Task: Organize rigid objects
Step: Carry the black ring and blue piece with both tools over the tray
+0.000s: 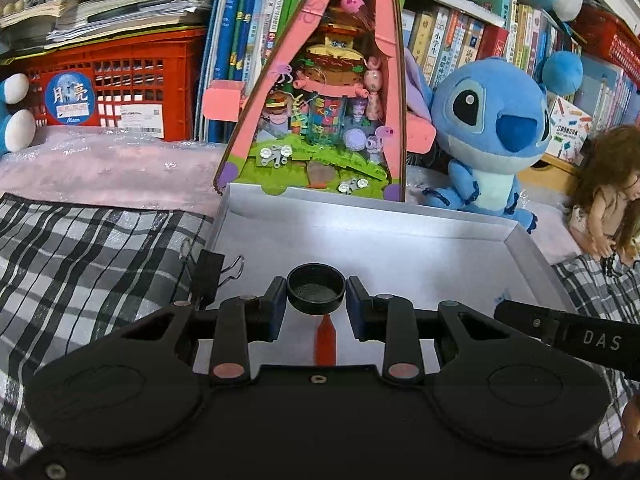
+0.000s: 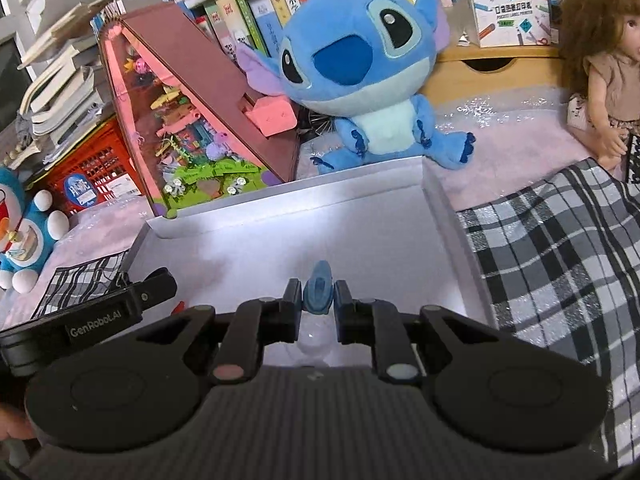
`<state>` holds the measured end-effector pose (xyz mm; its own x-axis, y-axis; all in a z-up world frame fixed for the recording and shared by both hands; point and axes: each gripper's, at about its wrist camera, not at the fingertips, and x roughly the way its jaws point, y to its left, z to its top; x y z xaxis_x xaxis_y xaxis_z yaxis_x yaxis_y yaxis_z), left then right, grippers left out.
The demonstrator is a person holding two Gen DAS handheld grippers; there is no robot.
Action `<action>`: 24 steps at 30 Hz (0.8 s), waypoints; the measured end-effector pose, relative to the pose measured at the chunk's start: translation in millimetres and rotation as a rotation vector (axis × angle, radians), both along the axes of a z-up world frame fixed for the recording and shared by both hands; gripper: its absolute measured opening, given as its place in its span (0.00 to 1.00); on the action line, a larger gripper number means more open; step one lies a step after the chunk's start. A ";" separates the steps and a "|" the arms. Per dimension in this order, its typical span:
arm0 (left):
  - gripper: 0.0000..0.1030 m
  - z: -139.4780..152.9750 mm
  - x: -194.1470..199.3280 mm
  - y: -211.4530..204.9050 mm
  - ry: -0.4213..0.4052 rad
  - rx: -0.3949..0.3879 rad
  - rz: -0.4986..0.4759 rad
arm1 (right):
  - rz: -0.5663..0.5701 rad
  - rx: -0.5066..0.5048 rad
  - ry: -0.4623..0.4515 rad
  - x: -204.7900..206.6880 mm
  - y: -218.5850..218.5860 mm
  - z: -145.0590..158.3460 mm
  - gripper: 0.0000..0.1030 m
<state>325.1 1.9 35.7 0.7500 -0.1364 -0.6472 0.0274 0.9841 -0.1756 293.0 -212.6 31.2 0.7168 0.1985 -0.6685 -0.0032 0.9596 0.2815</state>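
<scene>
Black housing of each tool fills the near field in both wrist views. Left gripper (image 1: 316, 300): jaws closed on a small black cap (image 1: 316, 289), pads bearing on its 2 opposite sides, open face up. Right gripper (image 2: 317, 300): jaws fully closed on a small blue piece (image 2: 318, 288) (shape not clear, tip projecting forward). Both loads hang above the floor of the white box (image 1: 400, 216), which lies on a checked cloth (image 1: 80, 248); a binder clip (image 1: 208, 272) sits at the box's left rim and a red bottle-shaped piece (image 1: 325, 340) lies inside, below the cap.

Judgement: the step is deposit. Lower each item close to the box floor before release, clear of the red piece, and keep the cap level.

Both tools pitch forward and downward, side by side, each visible in the other's view.
</scene>
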 end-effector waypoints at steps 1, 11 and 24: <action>0.29 -0.7 1.5 -1.0 0.000 0.001 -0.001 | 0.001 -0.004 0.002 2.0 1.2 -0.9 0.20; 0.29 -11.8 8.4 -6.9 0.022 0.023 -0.001 | 0.007 -0.029 0.010 11.3 8.6 -7.5 0.20; 0.30 -15.4 7.4 -6.9 0.013 0.029 -0.004 | 0.020 -0.058 0.016 14.6 14.6 -12.3 0.20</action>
